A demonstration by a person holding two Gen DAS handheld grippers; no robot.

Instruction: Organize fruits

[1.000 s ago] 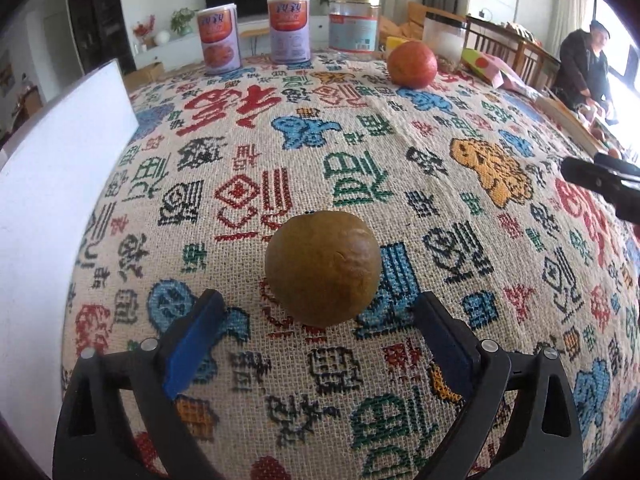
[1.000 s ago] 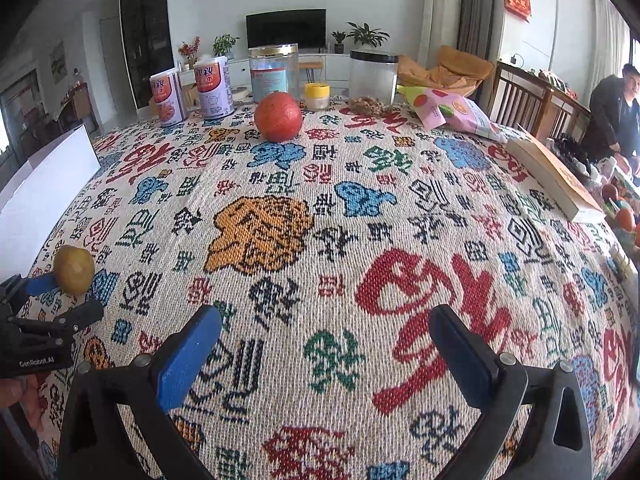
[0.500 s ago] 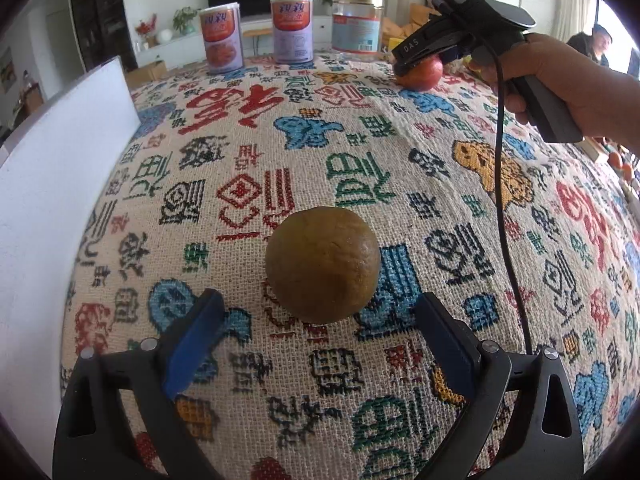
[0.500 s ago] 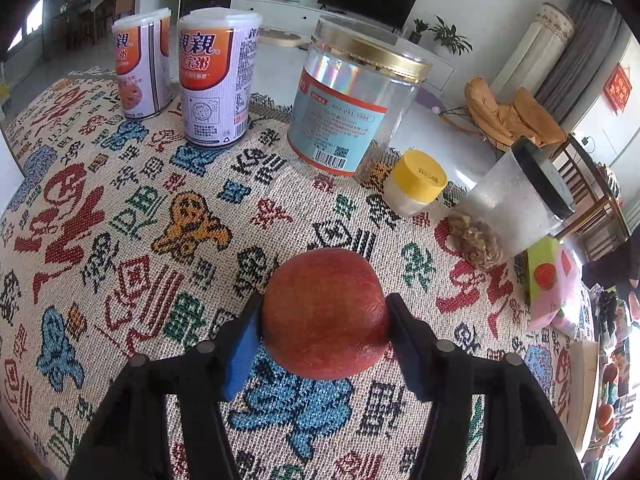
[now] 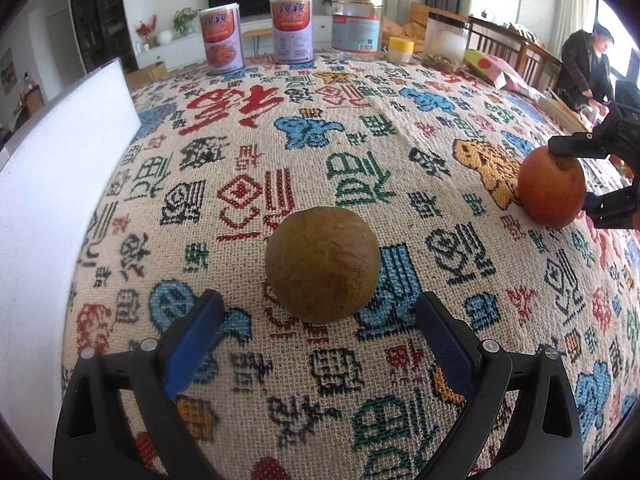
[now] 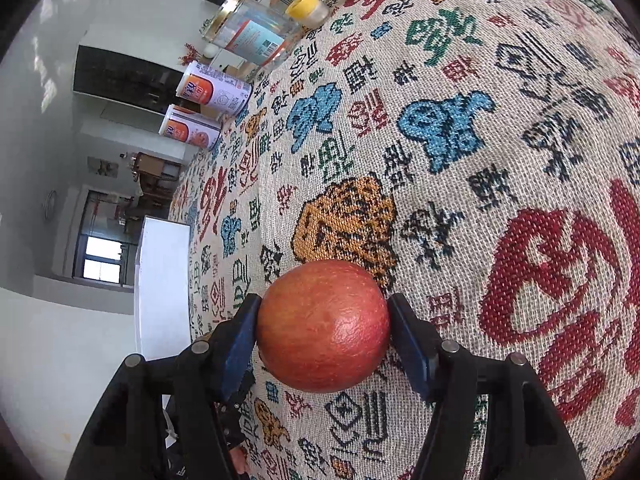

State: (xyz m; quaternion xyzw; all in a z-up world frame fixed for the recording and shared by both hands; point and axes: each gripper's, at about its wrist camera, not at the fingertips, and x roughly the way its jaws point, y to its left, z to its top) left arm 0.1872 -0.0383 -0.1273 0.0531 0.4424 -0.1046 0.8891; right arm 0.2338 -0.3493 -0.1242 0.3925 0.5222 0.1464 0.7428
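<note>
The red apple [image 6: 323,326] sits clamped between the blue pads of the right hand-held gripper [image 6: 324,344], low over the patterned desk [image 6: 460,128]. The brown round fruit [image 5: 322,265] rests on the desk just ahead of the spread-open left hand-held gripper [image 5: 318,344], touching neither pad.

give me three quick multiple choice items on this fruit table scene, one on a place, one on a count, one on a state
1. Where does the brown fruit lie?
A. in a box
B. on the tablecloth, ahead of the left tool
C. in the glass jar

2. How many orange-labelled cans stand at the far edge?
A. one
B. two
C. four

3. The right tool is
A. shut on the apple
B. open, holding nothing
C. holding a can

Key: B, the fruit rests on the cloth beyond the open fingers; B, two cans side by side; A, both pads press the apple.
</note>
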